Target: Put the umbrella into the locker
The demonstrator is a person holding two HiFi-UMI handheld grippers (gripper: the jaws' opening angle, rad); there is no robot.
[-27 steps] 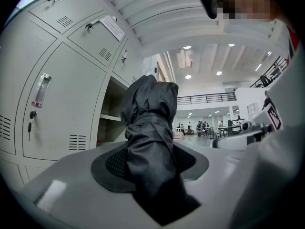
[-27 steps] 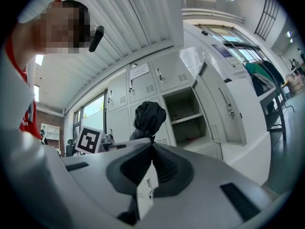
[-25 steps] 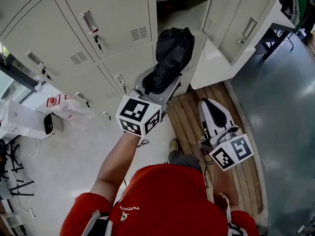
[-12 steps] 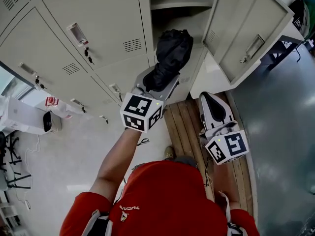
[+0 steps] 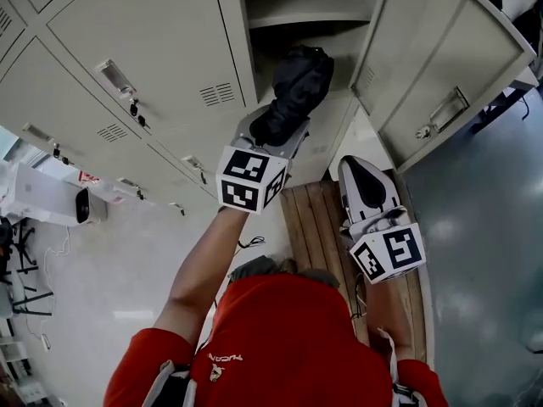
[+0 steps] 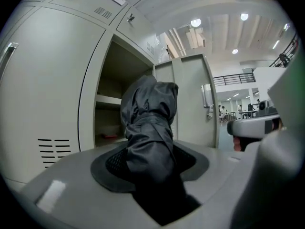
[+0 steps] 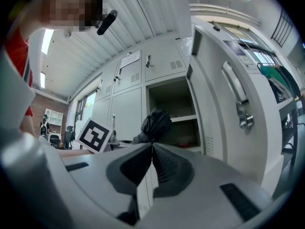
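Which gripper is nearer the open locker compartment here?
Left. The left gripper, shut on the umbrella, is just in front of the open locker compartment, with the umbrella's end at the opening. The right gripper, shut and empty, sits farther back, beside the open door.

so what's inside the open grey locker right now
The open grey metal locker holds one pale shelf and a small red item lying below it. The black folded umbrella, raised in front of the opening, hides part of the interior.
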